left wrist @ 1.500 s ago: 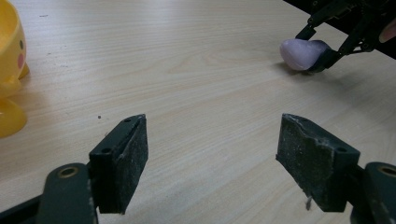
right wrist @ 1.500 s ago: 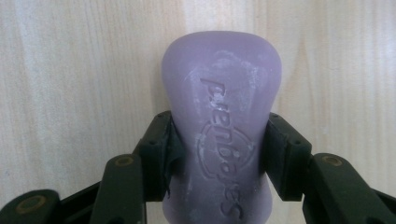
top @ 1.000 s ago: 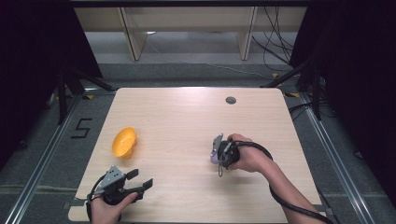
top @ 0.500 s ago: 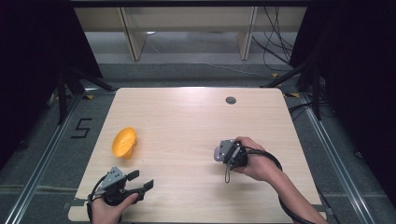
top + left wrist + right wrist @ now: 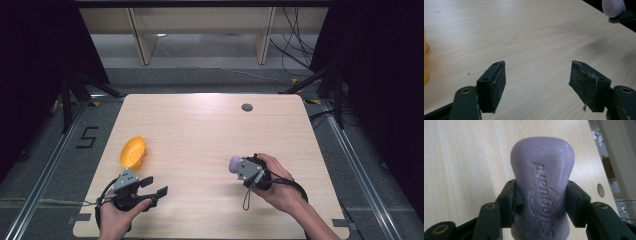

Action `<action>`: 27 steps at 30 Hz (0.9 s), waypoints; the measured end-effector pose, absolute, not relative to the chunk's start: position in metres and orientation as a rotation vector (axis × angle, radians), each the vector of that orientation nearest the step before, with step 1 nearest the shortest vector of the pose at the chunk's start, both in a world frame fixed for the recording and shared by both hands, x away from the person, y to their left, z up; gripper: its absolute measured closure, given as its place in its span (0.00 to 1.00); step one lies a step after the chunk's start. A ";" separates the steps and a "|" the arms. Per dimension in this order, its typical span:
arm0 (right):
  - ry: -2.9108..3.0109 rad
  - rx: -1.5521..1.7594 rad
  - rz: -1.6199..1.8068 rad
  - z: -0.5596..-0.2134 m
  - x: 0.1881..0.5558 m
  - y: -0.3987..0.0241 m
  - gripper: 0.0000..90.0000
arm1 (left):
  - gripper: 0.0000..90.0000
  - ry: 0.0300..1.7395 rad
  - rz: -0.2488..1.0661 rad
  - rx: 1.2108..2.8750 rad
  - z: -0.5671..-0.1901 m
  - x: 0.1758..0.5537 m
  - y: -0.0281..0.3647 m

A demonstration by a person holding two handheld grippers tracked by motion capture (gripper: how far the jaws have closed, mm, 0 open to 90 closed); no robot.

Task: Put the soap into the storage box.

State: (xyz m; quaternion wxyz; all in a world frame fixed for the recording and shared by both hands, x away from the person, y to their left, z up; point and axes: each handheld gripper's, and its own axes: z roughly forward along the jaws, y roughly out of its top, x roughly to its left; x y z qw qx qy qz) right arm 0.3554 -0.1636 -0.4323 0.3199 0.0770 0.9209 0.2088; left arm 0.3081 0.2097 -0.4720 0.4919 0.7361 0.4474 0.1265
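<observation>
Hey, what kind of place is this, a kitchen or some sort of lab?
Most likely a lab or recording studio, not a kitchen: a bare wooden table stands on a grey floor between dark curtains, loose cables trail behind it, and a number five is marked on the floor.

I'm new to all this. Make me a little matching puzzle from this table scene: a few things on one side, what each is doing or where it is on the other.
Things:
1. purple soap bar
2. orange bowl
3. left gripper
4. round hole

States or places:
A. jaws apart, nothing between them
B. near the table's far edge
C. clamped in the right gripper's jaws
D. lying on the table's left side

Pairs: 1-C, 2-D, 3-A, 4-B
</observation>
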 end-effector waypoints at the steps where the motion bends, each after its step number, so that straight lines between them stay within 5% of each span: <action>1: 2.413 0.202 0.553 -0.432 0.354 -0.164 0.56 | 0.33 1.066 0.306 1.797 -0.466 0.312 0.205; 20: 2.378 0.243 0.617 -0.435 0.329 -0.164 0.56 | 0.39 0.781 0.110 1.954 -0.415 0.351 0.082; 27: 2.384 0.247 0.624 -0.435 0.328 -0.164 0.56 | 0.42 0.824 -0.062 1.945 -0.414 0.362 0.050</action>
